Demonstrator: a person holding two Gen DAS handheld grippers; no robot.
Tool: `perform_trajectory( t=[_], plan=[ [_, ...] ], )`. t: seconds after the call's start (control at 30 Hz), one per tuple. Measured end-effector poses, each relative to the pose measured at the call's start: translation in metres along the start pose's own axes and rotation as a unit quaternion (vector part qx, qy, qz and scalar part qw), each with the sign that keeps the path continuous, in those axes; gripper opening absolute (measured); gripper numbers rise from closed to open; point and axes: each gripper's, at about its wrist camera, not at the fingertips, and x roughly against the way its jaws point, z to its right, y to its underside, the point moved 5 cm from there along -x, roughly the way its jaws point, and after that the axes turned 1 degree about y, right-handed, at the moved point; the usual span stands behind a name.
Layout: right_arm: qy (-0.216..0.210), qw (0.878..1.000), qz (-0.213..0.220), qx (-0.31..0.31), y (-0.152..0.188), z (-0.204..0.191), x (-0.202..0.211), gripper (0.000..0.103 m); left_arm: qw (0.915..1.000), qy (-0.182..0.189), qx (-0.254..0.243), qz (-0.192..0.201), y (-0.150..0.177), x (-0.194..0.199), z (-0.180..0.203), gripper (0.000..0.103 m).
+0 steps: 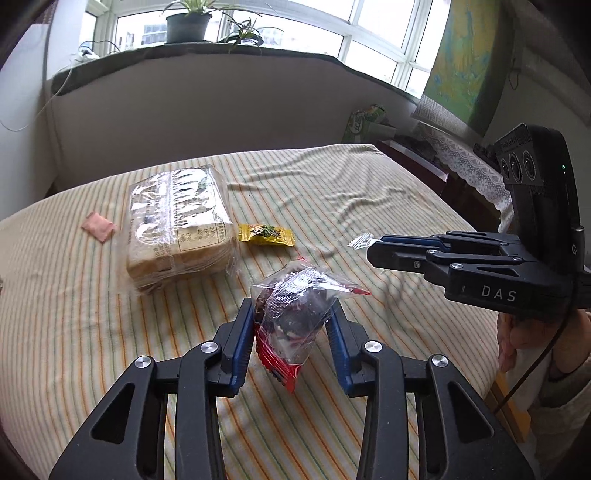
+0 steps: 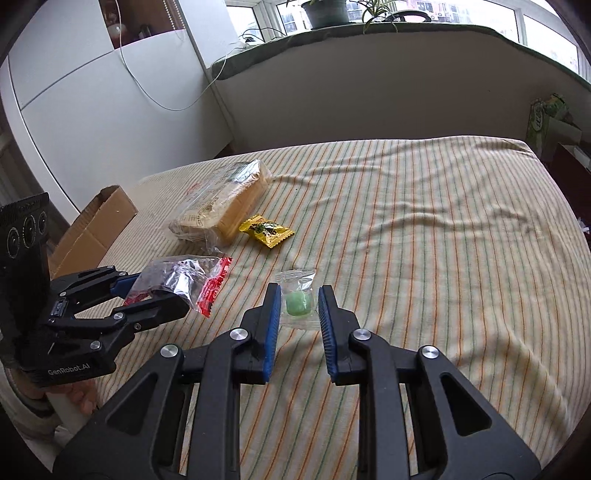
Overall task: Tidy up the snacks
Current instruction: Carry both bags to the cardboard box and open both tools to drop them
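Note:
My left gripper (image 1: 291, 314) is shut on a clear-and-red snack bag (image 1: 295, 317) with dark pieces inside, held above the striped cloth; the bag also shows in the right wrist view (image 2: 181, 280). My right gripper (image 2: 298, 301) is shut on a small clear packet with a green candy (image 2: 298, 302); in the left wrist view only the packet's corner (image 1: 360, 240) sticks out of the closed fingers (image 1: 380, 254). A wrapped bread loaf (image 1: 177, 225) and a yellow snack packet (image 1: 266, 234) lie on the cloth. A small pink packet (image 1: 99, 227) lies left of the loaf.
The table is covered by a striped cloth (image 2: 424, 240). An open cardboard box (image 2: 96, 229) stands at the table's left edge. A green carton (image 2: 546, 122) stands beyond the far right corner. A windowsill with potted plants (image 1: 188, 22) runs behind.

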Motion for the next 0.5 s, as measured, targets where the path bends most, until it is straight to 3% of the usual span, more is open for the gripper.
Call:
perform_trajectory(
  t=[0.23,0.5],
  plan=[
    [-0.015,0.997,0.06,-0.054,0.014,-0.009,0.022,0.022,0.999,-0.007,0.021,0.04,0.004,0.029,-0.005,0.036],
    [0.001,0.992,0.12,-0.028,-0.006,-0.045,0.076,0.022,0.9951,-0.018,0.014,0.096,-0.007,0.09,-0.006,0.036]
  ],
)
